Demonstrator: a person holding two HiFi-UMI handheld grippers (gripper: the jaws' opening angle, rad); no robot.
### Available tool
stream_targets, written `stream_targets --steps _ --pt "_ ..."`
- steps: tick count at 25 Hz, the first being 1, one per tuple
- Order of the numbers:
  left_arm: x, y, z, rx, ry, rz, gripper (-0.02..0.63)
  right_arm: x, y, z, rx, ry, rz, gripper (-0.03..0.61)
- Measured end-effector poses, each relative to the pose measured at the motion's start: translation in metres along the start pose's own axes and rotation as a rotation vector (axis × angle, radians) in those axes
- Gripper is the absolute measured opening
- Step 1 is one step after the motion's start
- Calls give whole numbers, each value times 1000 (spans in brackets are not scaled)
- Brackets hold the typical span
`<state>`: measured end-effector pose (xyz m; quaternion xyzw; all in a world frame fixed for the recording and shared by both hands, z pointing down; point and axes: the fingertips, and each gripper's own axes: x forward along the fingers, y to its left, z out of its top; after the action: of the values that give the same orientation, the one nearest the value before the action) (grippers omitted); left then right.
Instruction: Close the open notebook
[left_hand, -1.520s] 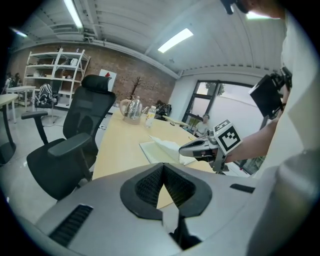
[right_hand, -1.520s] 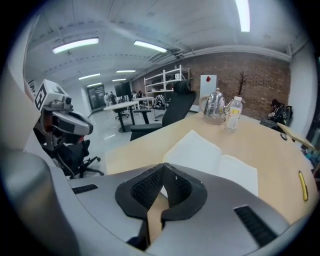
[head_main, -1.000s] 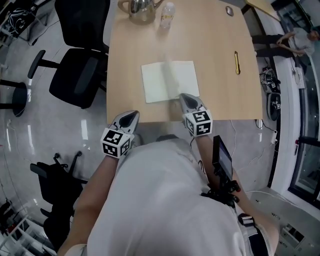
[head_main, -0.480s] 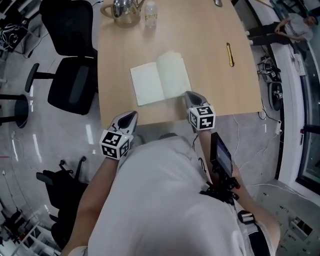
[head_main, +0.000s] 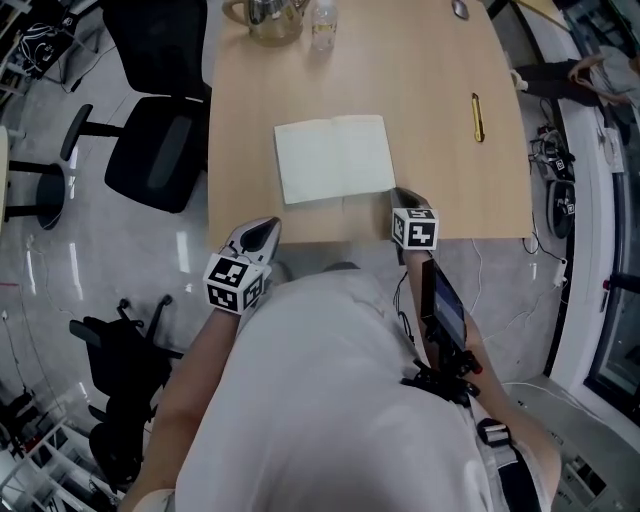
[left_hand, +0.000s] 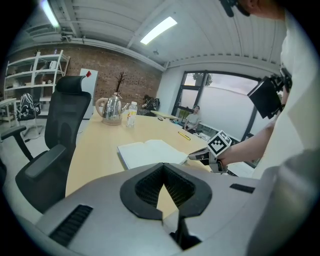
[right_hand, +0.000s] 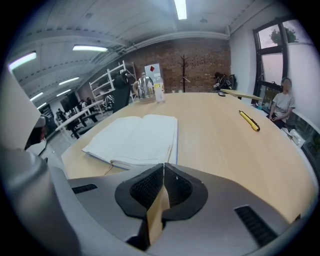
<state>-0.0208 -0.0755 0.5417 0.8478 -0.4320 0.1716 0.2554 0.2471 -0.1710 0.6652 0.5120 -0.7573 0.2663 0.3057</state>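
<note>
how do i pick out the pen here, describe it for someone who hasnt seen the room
Start at the wooden table with the open notebook in its middle. Right of the notebook, near the table's right edge, lies the pen: a slim yellow stick, alone on bare wood, unlike the kettle and bottle at the far end.

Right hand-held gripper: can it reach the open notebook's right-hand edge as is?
Probably yes. The right hand-held gripper sits at the near right corner of the notebook, with nothing by it but bare table. Its jaws are together, so it would have to open them to pinch the pages.
</note>
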Motion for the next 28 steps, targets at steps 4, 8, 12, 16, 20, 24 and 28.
stream_targets --steps 4,8,12,16,20,24,28 --pt "-15 6 -10 -19 0 23 5 5 -11 -13 -33 45 -67 18" --pt "-33 19 -20 -50 -17 55 5 -7 -23 -1 -139 1 -221 18" --pt "-48 25 -30 -87 -37 67 5 -15 18 18 -315 -59 -175 19" --pt "-62 26 -38 -119 -68 79 5 -16 94 35 -531 -108 -48 20" --pt "-81 33 -53 -153 -81 108 5 -11 185 33 -821 -154 95 20" --pt "-107 45 -68 -193 -100 164 6 6 249 19 -1010 -145 185 84" --pt "-134 59 -78 -226 -112 232 5 30 267 12 -1107 -88 161 101"
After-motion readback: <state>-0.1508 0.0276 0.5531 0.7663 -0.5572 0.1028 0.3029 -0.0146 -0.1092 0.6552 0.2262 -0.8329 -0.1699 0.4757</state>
